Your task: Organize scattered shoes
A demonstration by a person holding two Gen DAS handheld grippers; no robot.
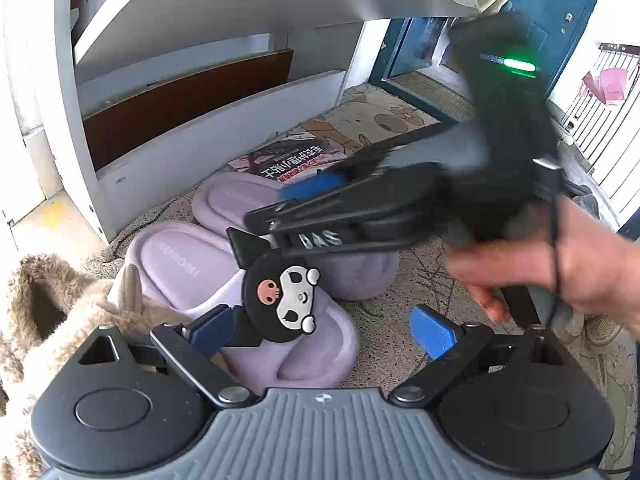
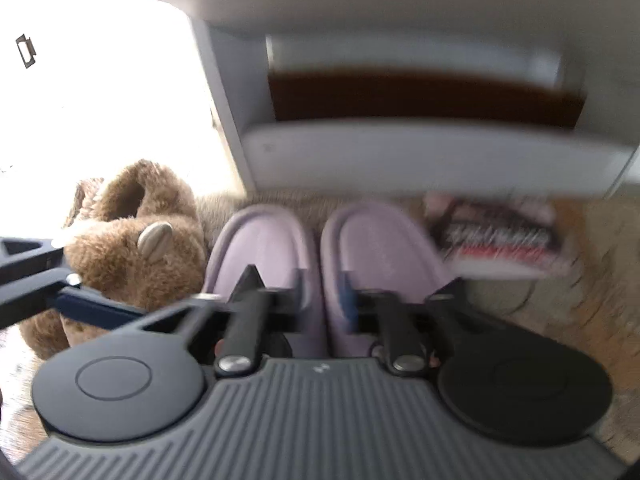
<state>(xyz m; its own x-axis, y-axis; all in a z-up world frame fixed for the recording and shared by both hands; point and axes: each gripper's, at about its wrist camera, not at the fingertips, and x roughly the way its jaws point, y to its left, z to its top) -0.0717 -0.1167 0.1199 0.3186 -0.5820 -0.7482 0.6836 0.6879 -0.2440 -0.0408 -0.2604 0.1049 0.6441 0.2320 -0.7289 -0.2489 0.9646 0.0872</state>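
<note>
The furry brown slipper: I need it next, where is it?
Furry brown slipper: left in both views, on the floor beside the purple slippers.

Slippers (image 2: 320,256) are pale lilac, one has a black-and-white cartoon charm (image 1: 282,294) with a pink skull. Fuzzy slipper (image 2: 132,248) is tan-brown. Speckled beige floor (image 1: 416,300), blue door (image 1: 536,12), white-and-dark-brown shelf (image 1: 192,92).

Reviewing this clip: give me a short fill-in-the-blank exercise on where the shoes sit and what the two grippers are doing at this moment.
1. The two purple slippers lie ____ on the floor, in front of the white cabinet.
2. The furry slipper beside them is ____ in colour.
3. The left gripper has its jaws ____, with nothing clamped between them.
4. The near purple slipper carries a black cartoon ____ on its strap.

Missing words: side by side; brown; open; charm
</note>
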